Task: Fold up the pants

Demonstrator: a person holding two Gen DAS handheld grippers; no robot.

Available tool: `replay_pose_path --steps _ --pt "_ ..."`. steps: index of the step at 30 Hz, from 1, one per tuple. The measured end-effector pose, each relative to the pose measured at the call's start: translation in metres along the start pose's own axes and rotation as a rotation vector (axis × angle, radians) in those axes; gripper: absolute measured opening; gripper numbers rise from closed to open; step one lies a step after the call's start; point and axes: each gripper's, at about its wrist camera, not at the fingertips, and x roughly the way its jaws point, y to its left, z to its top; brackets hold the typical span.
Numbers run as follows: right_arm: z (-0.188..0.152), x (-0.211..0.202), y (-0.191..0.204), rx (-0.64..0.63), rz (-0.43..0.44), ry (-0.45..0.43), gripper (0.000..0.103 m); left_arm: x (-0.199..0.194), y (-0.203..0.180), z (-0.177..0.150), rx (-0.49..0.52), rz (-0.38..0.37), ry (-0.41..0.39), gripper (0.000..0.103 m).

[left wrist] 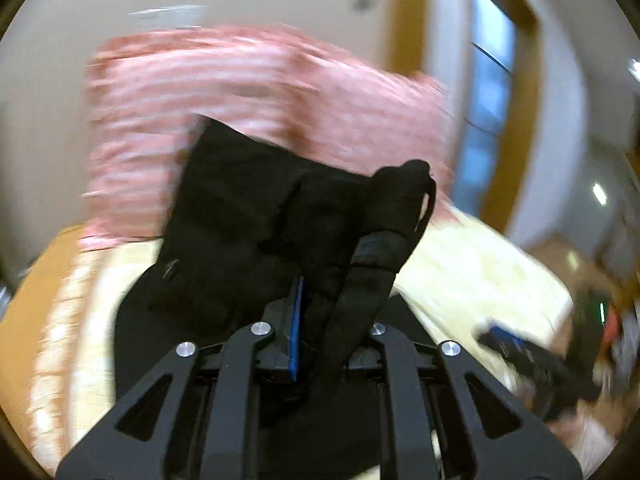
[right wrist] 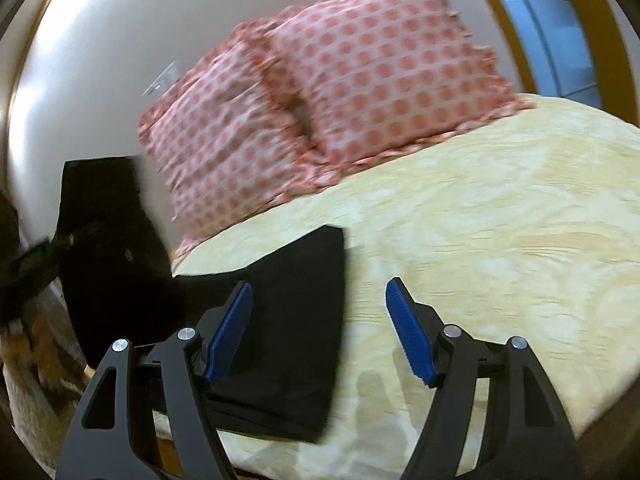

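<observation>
The black pants [left wrist: 256,216] are seen lifted in the left wrist view, bunched upward in front of the blurred pink patterned pillows [left wrist: 248,96], with a drawstring end [left wrist: 428,196] hanging at the top right of the raised cloth. The left gripper [left wrist: 316,320] is closed tight on a gathered fold of the pants, only a thin strip of one blue pad [left wrist: 297,328] being visible beside the pinched fabric. In the same view the right gripper [left wrist: 532,364] is glimpsed low at the right edge, heavily smeared by motion. From the right wrist view, part of the pants [right wrist: 292,320] is shown lying flat on the pale yellow bedspread [right wrist: 500,240], near the bed's left edge, while another part is held up at the far left against the cream wall [right wrist: 100,60]. The right gripper [right wrist: 320,328] is spread wide and nothing is held by it; its left blue pad [right wrist: 230,332] is placed over the flat black fabric, though contact cannot be judged, and its right pad is placed over bare bedspread. Two pillows [right wrist: 380,68] are leaned against the wall at the head of the bed, and a window [right wrist: 540,20] is seen beyond them
</observation>
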Motion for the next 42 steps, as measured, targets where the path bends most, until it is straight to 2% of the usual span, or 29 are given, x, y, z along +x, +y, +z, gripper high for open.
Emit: replay_pose_path --steps 2,3,5,6,8,11,13,14,17,18,21,23,26,28,29,31,32,33,34,35,38,40,42 --pt "0.0 -0.002 -0.009 0.014 -0.024 0.003 0.071 0.025 -0.028 -0.024 0.058 -0.066 0.089 0.013" --pt "-0.001 -0.001 -0.014 0.023 -0.034 0.009 0.071 0.043 -0.04 -0.042 0.074 -0.099 0.178 0.013" --pt "-0.002 0.0 -0.021 0.038 -0.049 0.017 0.071 0.062 -0.049 -0.066 0.073 -0.142 0.274 0.013" --pt "-0.002 -0.001 -0.023 0.041 -0.053 0.018 0.071 0.063 -0.053 -0.074 0.094 -0.13 0.274 0.013" --pt "-0.002 0.0 -0.025 0.045 -0.059 0.019 0.071 0.054 -0.052 -0.069 0.11 -0.106 0.231 0.013" --pt "-0.001 0.001 -0.025 0.041 -0.056 0.009 0.071 0.038 -0.037 -0.045 0.018 -0.115 0.146 0.012" --pt "-0.001 0.0 -0.024 0.033 -0.064 0.004 0.071 0.031 -0.044 -0.035 0.018 -0.106 0.083 0.012" --pt "-0.001 0.0 -0.025 0.033 -0.069 0.004 0.071 0.033 -0.052 -0.034 0.046 -0.106 0.088 0.012" --pt "-0.001 0.0 -0.027 0.035 -0.091 0.002 0.071 0.054 -0.077 -0.068 0.139 -0.129 0.218 0.013" --pt "-0.001 -0.001 -0.029 0.037 -0.099 0.0 0.071 0.058 -0.078 -0.078 0.147 -0.134 0.24 0.014" --pt "0.003 0.0 -0.028 0.03 -0.112 0.001 0.071 0.051 -0.091 -0.094 0.257 -0.109 0.182 0.015" --pt "0.008 0.002 -0.023 0.019 -0.104 -0.004 0.071 0.049 -0.089 -0.094 0.273 -0.123 0.18 0.017" --pt "0.017 0.001 -0.008 -0.028 -0.079 -0.029 0.071 0.034 -0.069 -0.088 0.199 -0.231 0.188 0.029" --pt "0.023 0.0 0.007 -0.071 -0.044 -0.043 0.071 0.016 -0.053 -0.084 0.136 -0.298 0.169 0.058" --pt "0.024 0.001 0.015 -0.094 -0.014 -0.042 0.071 0.001 -0.048 -0.084 0.104 -0.3 0.138 0.065" --pt "0.024 0.006 0.032 -0.14 0.046 -0.021 0.072 -0.024 -0.021 -0.077 0.022 -0.224 0.033 0.086" --pt "0.021 0.012 0.044 -0.174 0.091 0.004 0.072 -0.032 -0.005 -0.073 -0.021 -0.134 -0.024 0.09" --pt "0.018 0.019 0.054 -0.198 0.124 0.029 0.072 -0.033 0.006 -0.069 -0.044 -0.061 -0.048 0.097" --pt "0.014 0.024 0.062 -0.218 0.149 0.052 0.072 -0.033 0.015 -0.068 -0.064 0.016 -0.058 0.098" --pt "0.009 0.03 0.071 -0.239 0.17 0.079 0.072 -0.03 0.024 -0.068 -0.076 0.099 -0.044 0.098" --pt "-0.004 0.041 0.085 -0.275 0.196 0.13 0.072 -0.015 0.035 -0.075 -0.073 0.226 0.038 0.101" --pt "-0.011 0.044 0.086 -0.287 0.188 0.156 0.073 -0.008 0.037 -0.083 -0.069 0.27 0.081 0.101" --pt "-0.018 0.054 0.082 -0.288 0.147 0.221 0.08 0.001 0.042 -0.094 -0.077 0.284 0.147 0.101"
